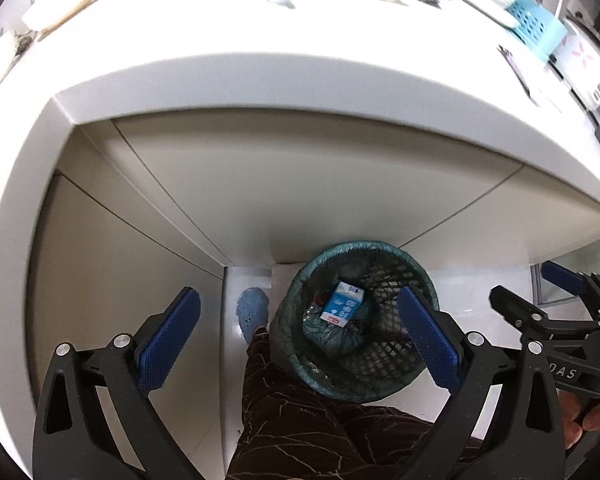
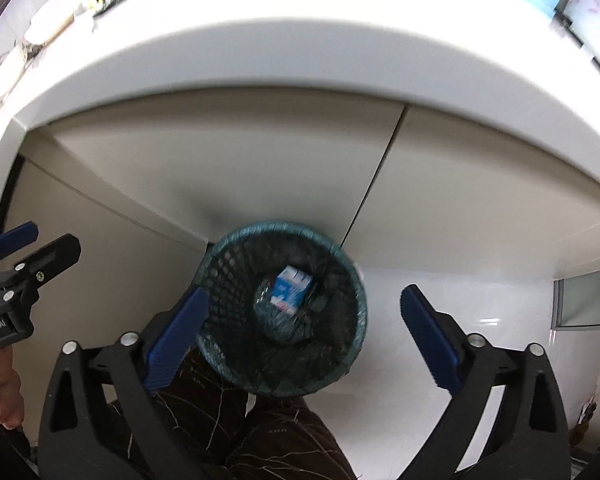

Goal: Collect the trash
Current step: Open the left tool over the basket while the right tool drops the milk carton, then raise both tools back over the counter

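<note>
Left wrist view: left gripper (image 1: 300, 340) gapes empty; blue carton (image 1: 342, 304) below, between its fingers
Right gripper (image 2: 306, 328): likewise spread, empty
Mesh bin (image 1: 396, 360): carton atop what seems crumpled bagging

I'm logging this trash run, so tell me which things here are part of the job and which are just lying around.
Part of the job:
wastebasket on the floor
blue-and-white carton inside it
left gripper, open
right gripper, open

Just lying about:
blue plastic basket on the counter
blue slipper
</note>
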Demonstrator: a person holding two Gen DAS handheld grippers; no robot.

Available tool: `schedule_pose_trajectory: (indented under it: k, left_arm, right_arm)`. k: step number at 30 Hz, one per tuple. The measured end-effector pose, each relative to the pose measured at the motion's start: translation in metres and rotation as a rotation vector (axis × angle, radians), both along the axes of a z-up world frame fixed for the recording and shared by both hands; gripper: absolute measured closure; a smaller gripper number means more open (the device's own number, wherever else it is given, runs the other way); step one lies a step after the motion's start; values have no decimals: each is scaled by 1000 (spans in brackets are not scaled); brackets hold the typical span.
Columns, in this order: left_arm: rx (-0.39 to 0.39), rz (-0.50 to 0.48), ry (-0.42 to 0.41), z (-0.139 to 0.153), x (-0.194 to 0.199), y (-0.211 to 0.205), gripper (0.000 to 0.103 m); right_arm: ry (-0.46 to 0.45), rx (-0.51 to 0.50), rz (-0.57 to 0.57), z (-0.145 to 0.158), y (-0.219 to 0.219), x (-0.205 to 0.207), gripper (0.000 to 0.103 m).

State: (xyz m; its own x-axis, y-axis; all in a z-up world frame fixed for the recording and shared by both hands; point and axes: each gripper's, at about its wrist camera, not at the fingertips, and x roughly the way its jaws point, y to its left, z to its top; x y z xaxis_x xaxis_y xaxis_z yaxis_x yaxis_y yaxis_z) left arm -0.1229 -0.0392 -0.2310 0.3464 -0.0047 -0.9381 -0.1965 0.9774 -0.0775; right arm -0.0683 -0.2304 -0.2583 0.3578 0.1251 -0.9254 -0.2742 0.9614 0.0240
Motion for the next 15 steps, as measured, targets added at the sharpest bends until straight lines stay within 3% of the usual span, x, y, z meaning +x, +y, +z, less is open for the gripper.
schedule_pose_trajectory:
  k: [15]
  left_arm:
    - [34,72,-110,121,25,13,6]
  right_arm:
    - [-159,34,-78,120,-13,23,8]
